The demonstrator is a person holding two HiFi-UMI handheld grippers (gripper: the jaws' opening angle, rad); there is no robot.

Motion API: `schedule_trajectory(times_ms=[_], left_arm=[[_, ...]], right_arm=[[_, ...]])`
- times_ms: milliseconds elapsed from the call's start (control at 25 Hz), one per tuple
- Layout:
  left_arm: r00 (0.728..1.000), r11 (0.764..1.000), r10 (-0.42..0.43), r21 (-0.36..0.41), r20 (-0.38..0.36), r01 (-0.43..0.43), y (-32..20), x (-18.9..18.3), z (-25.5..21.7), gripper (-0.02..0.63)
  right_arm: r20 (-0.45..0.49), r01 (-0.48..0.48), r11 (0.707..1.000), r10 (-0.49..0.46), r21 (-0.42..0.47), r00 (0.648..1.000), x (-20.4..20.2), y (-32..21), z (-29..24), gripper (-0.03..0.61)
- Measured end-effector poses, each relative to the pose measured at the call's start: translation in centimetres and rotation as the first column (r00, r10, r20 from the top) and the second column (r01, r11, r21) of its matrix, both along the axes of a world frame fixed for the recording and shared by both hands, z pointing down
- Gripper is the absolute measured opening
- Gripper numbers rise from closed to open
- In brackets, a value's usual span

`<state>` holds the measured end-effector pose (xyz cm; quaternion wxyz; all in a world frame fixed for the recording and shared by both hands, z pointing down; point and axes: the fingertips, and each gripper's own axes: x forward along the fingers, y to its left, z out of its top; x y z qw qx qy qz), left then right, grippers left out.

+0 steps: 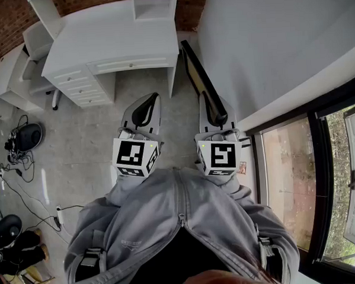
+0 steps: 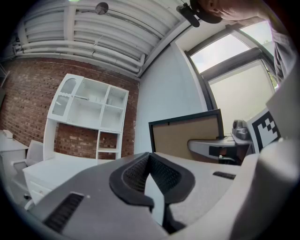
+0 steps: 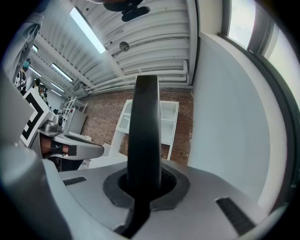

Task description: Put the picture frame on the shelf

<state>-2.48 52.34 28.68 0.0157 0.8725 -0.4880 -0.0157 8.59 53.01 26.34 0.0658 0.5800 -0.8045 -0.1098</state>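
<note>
The white desk (image 1: 112, 35) filled the upper left, with its shelf (image 1: 153, 3) at the top edge. A grey wall (image 1: 267, 39) stood close on the right. Open floor (image 1: 77, 155) lay at the middle left. The right gripper (image 1: 215, 110) had its fingers clamped on the picture frame (image 1: 193, 72), held on edge between desk and wall. The left gripper (image 1: 145, 110) had its fingers together, holding nothing.

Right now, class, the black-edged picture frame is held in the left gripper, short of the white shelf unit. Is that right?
No: the right gripper holds the black-edged picture frame, short of the white shelf unit. The right gripper view shows its jaws shut on the frame's edge.
</note>
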Motion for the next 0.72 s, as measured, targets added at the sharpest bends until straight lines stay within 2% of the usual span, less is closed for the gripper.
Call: schedule_trajectory(times_ms=[720], left_arm=[[0.997, 0.997, 0.080, -0.005, -0.010, -0.080, -4.3, -3.5, 1.0, 0.008]], right_arm=[[0.016, -0.053, 0.999, 0.052, 0.006, 0.999, -4.1, -3.8, 0.8, 0.034]])
